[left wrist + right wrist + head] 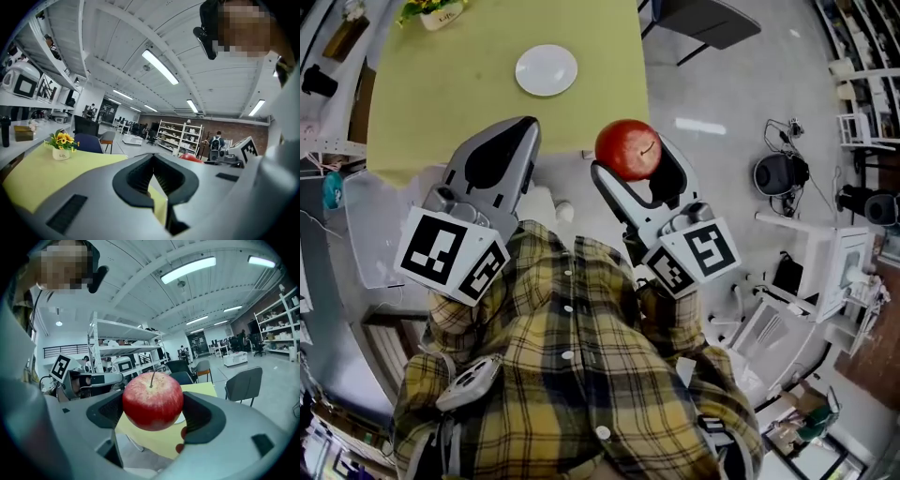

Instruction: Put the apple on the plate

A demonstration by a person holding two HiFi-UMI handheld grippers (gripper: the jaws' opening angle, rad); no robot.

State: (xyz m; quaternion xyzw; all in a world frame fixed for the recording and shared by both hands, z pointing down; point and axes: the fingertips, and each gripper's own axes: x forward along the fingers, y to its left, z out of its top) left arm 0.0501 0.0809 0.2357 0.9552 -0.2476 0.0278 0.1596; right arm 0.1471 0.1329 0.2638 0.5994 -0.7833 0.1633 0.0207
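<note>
While the right hand-held gripper (pixel 630 161) clasps one apple (pixel 627 145), the left hand-held gripper (pixel 521 131) is clenched empty.

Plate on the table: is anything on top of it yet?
No. In the head view the plate is bare on the yellow table. The apple sits clamped in the right gripper, apart from the plate. In the right gripper view the apple covers most of the plate.

One apple (pixel 628 148), one plate (pixel 547 70), one flowerpot (pixel 441 14)
</note>
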